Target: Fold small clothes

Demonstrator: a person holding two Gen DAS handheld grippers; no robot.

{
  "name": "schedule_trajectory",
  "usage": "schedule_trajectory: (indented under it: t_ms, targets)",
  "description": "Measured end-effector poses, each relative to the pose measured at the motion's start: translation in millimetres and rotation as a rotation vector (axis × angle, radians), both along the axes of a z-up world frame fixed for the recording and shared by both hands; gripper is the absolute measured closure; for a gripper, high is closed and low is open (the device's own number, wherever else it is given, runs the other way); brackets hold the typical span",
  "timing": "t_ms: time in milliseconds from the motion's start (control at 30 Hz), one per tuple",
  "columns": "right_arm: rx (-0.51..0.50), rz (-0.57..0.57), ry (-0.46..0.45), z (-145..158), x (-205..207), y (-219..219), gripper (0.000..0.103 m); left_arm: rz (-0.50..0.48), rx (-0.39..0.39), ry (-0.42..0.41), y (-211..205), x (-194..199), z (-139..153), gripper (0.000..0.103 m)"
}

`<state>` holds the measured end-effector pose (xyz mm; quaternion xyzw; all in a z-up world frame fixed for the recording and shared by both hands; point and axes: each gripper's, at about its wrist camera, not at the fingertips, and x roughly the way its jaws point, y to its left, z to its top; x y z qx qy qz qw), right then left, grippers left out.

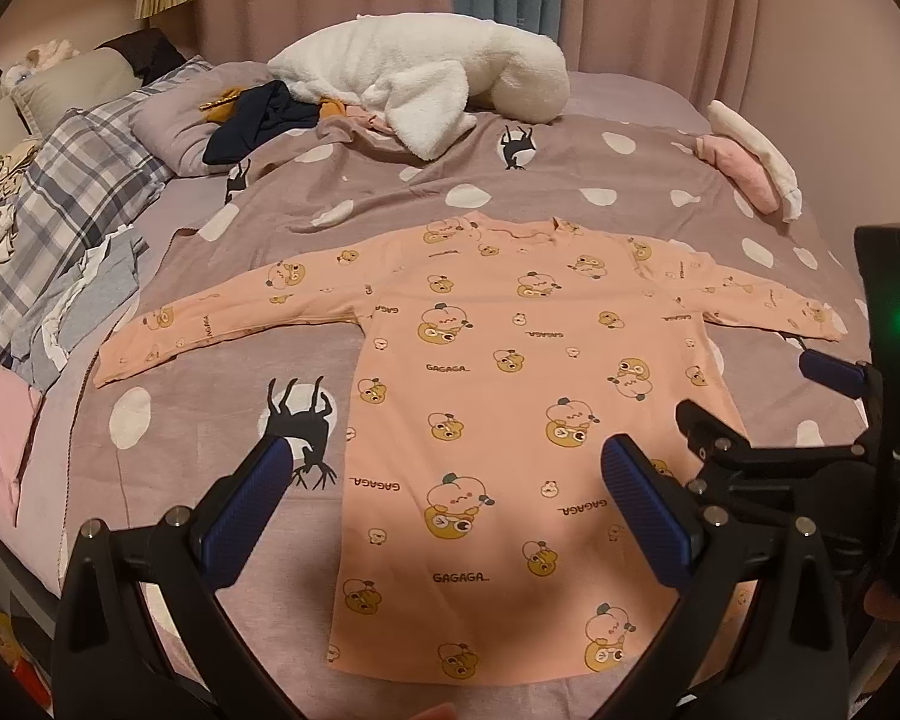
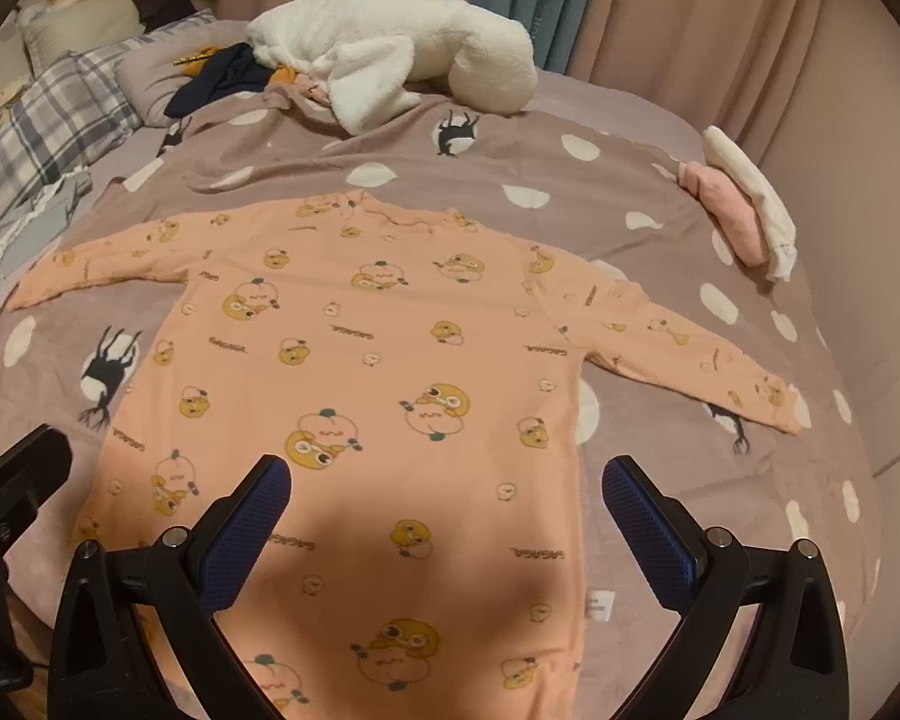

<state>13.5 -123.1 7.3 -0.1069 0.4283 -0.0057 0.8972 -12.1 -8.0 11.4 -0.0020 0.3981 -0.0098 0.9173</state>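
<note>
A small pink long-sleeved shirt with a cartoon print lies flat on the bed, collar away from me and both sleeves spread out. It also shows in the right wrist view. My left gripper is open and empty, hovering over the shirt's lower left part. My right gripper is open and empty above the shirt's lower right part. The right gripper also shows at the right edge of the left wrist view.
The shirt lies on a mauve spotted duvet. A white plush toy and dark clothes lie at the far side. Folded pink and white clothes sit at the right edge. Plaid pillows and loose clothes lie at the left.
</note>
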Motion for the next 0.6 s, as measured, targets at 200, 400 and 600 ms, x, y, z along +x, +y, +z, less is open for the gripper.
schedule_trajectory:
  t_ms: [200, 400, 600]
  targets:
    - [-0.001, -0.027, -0.016, 3.6, 0.2, -7.3, 0.0, 0.002, 0.005, 0.002, -1.1, 0.2, -0.4, 0.0]
    - [-0.011, -0.038, -0.018, 3.4, 0.8, -9.3, 0.0, -0.002, 0.007, 0.002, -0.7, 0.9, -0.2, 0.0]
    - [-0.01, -0.04, -0.016, 3.7, -0.7, -12.9, 0.0, -0.009, 0.007, 0.005, -4.6, 2.0, -0.6, 0.0]
